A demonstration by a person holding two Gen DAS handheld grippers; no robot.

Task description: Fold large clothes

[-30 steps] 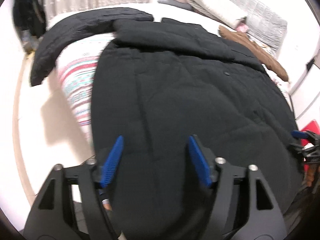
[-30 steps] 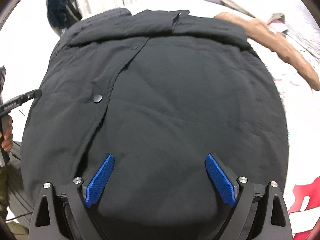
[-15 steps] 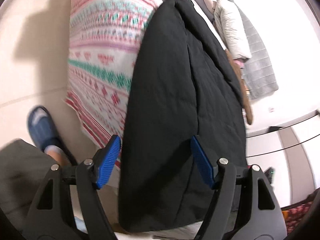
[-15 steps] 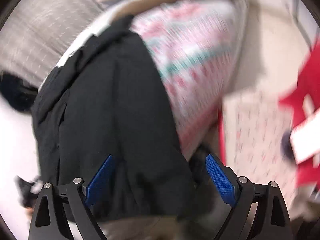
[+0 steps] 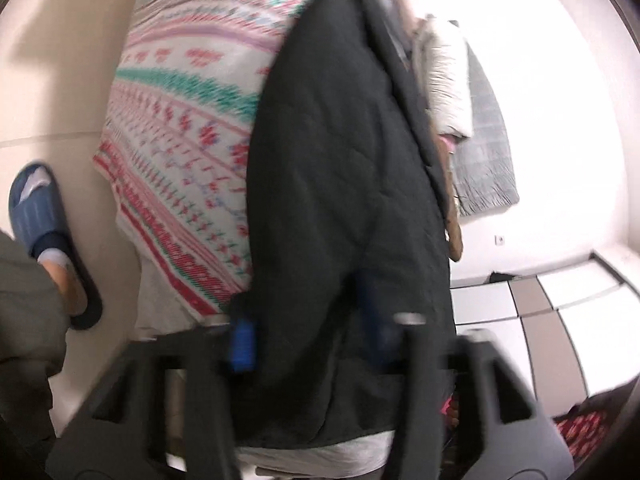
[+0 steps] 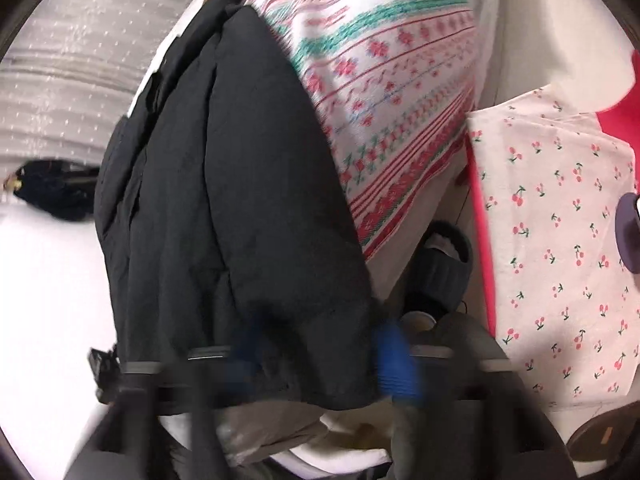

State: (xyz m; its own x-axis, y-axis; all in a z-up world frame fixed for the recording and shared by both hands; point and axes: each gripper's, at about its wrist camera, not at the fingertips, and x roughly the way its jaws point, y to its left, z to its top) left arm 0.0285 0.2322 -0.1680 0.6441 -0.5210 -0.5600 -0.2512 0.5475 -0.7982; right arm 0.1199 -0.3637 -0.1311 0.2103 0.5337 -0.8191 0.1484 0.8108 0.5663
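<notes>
The bed [image 5: 160, 312] carries a patterned blanket [image 5: 192, 128] with red and green bands, and the black coat [image 5: 340, 184] lies on this blanket. At the far end lie a white pillow [image 5: 448, 80] and a grey quilt [image 5: 488, 160]

left claw [image 5: 308, 336] | right claw [image 6: 320, 354] | both narrowed from wide open onto black coat [image 5: 340, 184] hem
</notes>
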